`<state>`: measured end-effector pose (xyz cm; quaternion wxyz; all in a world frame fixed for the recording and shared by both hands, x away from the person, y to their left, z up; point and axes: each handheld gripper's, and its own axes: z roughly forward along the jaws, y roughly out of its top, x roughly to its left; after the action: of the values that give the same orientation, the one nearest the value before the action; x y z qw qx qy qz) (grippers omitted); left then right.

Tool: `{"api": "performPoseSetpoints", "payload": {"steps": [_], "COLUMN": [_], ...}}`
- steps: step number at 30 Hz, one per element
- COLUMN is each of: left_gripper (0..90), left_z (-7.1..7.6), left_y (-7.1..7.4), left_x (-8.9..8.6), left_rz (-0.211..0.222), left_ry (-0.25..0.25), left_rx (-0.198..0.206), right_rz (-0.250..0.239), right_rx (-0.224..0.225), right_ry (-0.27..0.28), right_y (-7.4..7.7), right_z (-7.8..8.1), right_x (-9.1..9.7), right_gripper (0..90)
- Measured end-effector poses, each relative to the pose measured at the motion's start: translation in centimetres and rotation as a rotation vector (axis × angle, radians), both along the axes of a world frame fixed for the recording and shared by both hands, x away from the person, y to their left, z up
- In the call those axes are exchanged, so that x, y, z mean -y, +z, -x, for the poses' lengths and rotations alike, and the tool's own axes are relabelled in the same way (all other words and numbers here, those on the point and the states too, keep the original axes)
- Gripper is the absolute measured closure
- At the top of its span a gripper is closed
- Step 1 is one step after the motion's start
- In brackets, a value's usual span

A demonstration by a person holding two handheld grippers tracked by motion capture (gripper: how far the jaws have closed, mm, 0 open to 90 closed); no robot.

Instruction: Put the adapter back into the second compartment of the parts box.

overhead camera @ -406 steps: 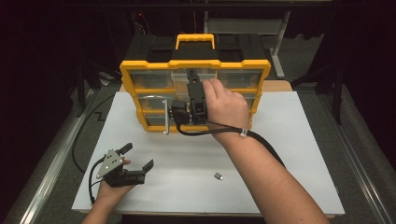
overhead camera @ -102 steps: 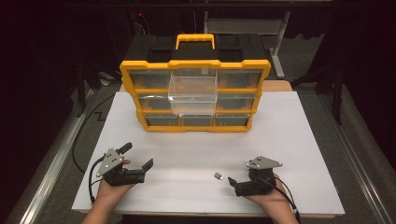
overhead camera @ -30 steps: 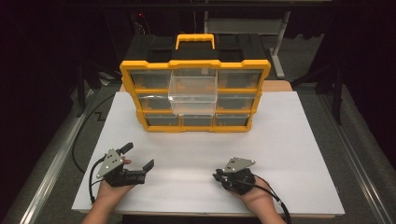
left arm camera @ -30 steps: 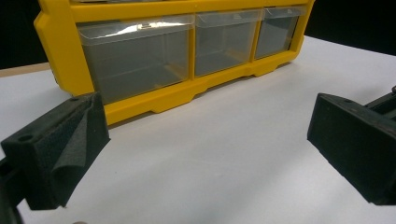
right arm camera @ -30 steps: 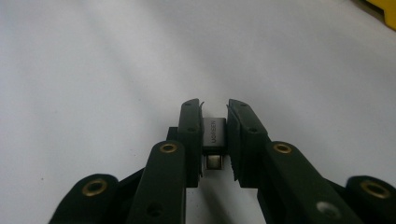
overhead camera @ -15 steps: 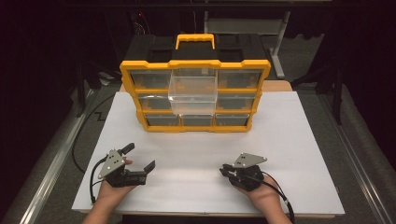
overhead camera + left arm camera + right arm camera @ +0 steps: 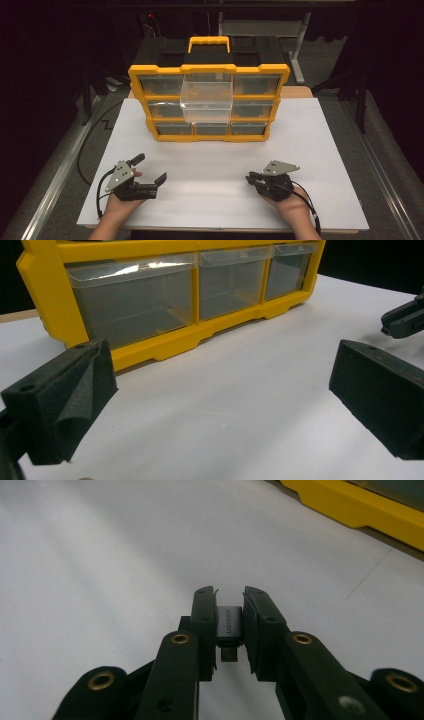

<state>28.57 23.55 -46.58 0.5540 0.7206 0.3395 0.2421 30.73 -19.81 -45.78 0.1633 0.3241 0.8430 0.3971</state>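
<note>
Right gripper (image 7: 256, 179), high view, near the tabletop's (image 7: 320, 150) front edge: it has lifted the small grey adapter that lay there. My left gripper (image 7: 147, 175) rests spread near the front left corner. Left gripper view: the yellow organizer's (image 7: 165, 347) bottom drawers. Right gripper view: my gripper pinches the adapter (image 7: 230, 622). Judging by the open clear drawer (image 7: 206, 97), that's its destination.

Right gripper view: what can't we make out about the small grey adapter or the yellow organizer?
- Small grey adapter: sides covered by the right hand-held gripper pads; printed lettering too small and blurred to read.
- High view: adapter too small to see inside the right hand-held gripper.
- Yellow plastic drawer organizer: cut off by the top edge.
</note>
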Motion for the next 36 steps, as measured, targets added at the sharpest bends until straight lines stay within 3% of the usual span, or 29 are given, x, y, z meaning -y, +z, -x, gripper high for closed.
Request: {"api": "performPoseSetpoints", "payload": {"steps": [9,15,20,24,28,36], "left_gripper": [0.2,0.2,0.2,0.2,0.2,0.2], "left_z": [0.0,0.0,0.0,0.1,0.1,0.3], "left_y": [0.0,0.0,0.0,0.1,0.0,0.1], "left_x": [0.1,0.1,0.1,0.3,0.4,0.6], "left_rz": [-0.001,0.01,0.021,0.013,0.007,-0.002], "left_ry": [-0.002,-0.003,-0.005,-0.016,-0.026,-0.039], "left_rx": [0.002,0.006,0.008,0.01,0.012,0.028], "right_rz": [-0.015,0.012,0.069,0.081,0.111,0.218], "right_rx": [0.004,0.0,-0.036,-0.085,-0.131,-0.21], "right_ry": [-0.034,0.0,0.019,0.035,0.049,0.108], "right_y": [0.2,0.9,2.2,3.2,3.5,3.6], "right_z": [0.0,0.0,-0.9,-1.7,-2.2,-3.0], "right_x": [1.3,0.3,-0.5,-1.0,-1.4,-2.6], "right_gripper": [77.4,77.4,77.4,77.4,77.4,77.4]}}
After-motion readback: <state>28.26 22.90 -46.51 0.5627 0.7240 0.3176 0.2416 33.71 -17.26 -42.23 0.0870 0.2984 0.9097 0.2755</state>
